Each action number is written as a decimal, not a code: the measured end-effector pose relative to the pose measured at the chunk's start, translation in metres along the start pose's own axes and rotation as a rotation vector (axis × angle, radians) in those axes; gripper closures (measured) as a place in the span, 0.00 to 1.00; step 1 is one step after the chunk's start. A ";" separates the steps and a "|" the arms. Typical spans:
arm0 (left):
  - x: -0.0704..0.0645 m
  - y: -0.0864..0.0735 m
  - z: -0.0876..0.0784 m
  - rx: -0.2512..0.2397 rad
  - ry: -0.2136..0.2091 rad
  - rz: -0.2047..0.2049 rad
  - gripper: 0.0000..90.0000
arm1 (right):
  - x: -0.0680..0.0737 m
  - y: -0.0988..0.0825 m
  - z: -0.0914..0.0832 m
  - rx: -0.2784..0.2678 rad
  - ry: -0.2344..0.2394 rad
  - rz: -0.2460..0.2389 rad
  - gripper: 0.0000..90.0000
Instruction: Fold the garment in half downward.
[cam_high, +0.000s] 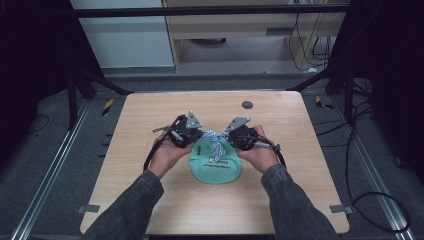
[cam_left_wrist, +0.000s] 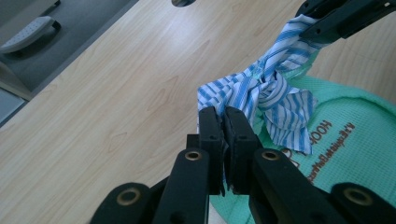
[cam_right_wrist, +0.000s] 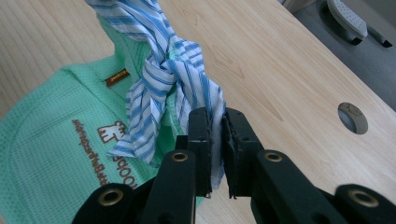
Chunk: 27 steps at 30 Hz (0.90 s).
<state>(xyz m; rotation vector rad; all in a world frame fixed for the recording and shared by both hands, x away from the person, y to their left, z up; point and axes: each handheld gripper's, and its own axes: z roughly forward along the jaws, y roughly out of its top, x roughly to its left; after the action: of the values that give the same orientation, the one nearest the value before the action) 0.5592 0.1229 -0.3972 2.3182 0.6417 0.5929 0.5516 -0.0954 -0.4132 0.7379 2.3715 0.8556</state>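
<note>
Black fingers of the left gripper sit lowest and closest in the left gripper view, pressed together on one tail of a blue-and-white striped cloth strip. In the right gripper view the right gripper is likewise clamped, a fold of the same strip pinched between its fingers. Between the two grips the strip is twisted into a knot, which sits over the top of a mint-green waffle-knit pouch with brown printed lettering, lying on the light wooden table near its middle, just in front of the person's hands.

My reading is that the knot is being drawn tight. To do that well, the two tails should be pulled apart evenly and low along the table, so the knot closes down onto the bunched green fabric rather than sliding off it; an uneven pull would likely drag the pouch sideways or let a tail slip from a grip.

From the high view, both hands and their positions on either side of the knot are plain, but the knot itself is small and unclear. Each gripper view shows the twist of the strip and the pinched tail closely. A small brown label near the pouch's neck appears from the right gripper's side, and a round grey grommet in the table beyond.
</note>
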 end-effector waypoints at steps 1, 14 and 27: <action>0.000 0.000 0.000 0.000 0.000 0.000 0.97 | 0.001 -0.001 0.000 -0.003 0.000 -0.002 0.91; -0.013 -0.015 -0.002 -0.006 -0.033 0.002 0.97 | 0.014 -0.015 -0.002 -0.005 0.009 -0.011 0.91; -0.020 -0.024 -0.002 -0.013 -0.046 -0.001 0.97 | 0.022 -0.023 -0.005 -0.013 0.019 -0.018 0.90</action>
<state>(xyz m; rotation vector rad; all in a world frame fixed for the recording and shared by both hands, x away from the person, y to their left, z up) 0.5356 0.1281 -0.4174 2.3128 0.6159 0.5404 0.5261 -0.0985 -0.4316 0.7050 2.3835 0.8727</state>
